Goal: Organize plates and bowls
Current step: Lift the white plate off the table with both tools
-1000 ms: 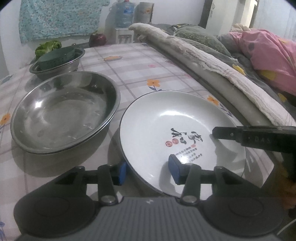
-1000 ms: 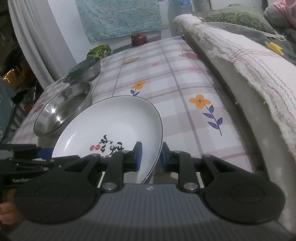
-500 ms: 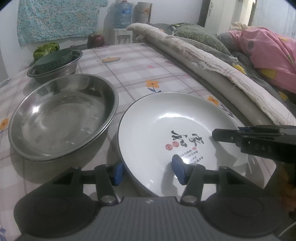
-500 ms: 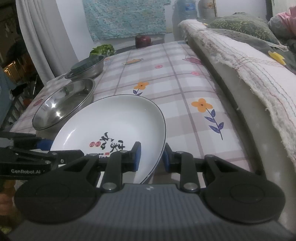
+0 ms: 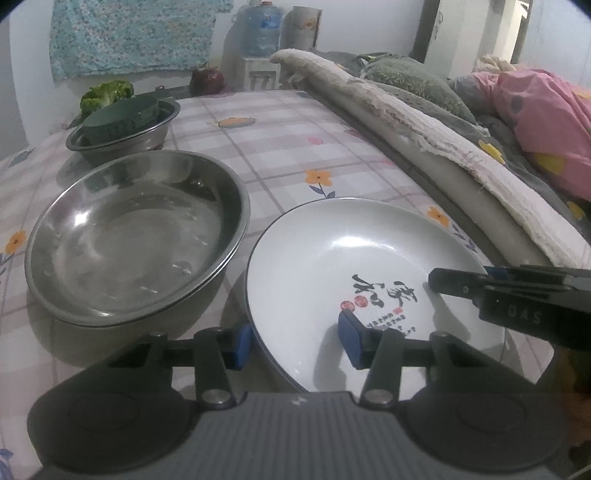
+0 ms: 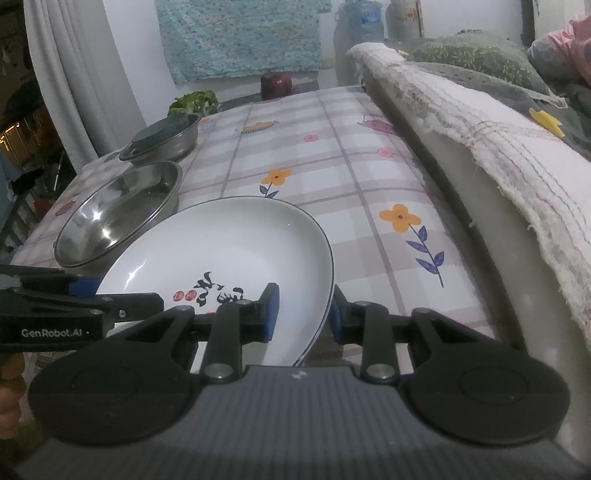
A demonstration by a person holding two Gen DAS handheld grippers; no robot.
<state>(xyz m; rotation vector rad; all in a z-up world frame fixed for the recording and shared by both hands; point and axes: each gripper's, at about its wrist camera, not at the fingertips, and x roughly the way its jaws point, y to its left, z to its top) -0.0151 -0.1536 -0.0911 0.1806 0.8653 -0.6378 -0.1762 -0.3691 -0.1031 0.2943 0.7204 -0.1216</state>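
White ceramic plate [image 5: 343, 266] sits on the counter [image 5: 280, 147] beside the steel bowl [image 5: 129, 236], its rim straddled by both grippers' spread, unclenched fingers [image 6: 267, 314], so you clamp evenly before lifting it level.

My counter [image 5: 280, 155] wears a checked cloth printed with orange flowers; at my two o'clock a frayed white towel [image 5: 406, 122] lies draped along a pale rail, and beyond it sits bedding: a green patterned pillow [image 5: 417, 77] and a pink blanket [image 5: 546, 122]; at twelve o'clock the wall [image 6: 147, 55] is plain white, with a turquoise cloth [image 5: 133, 33] hung on it; beside that stands a blue water bottle [image 5: 260, 29] on a small white dispenser; at ten o'clock a pale curtain [image 6: 77, 74] hangs in folds; the light is dim and cool.
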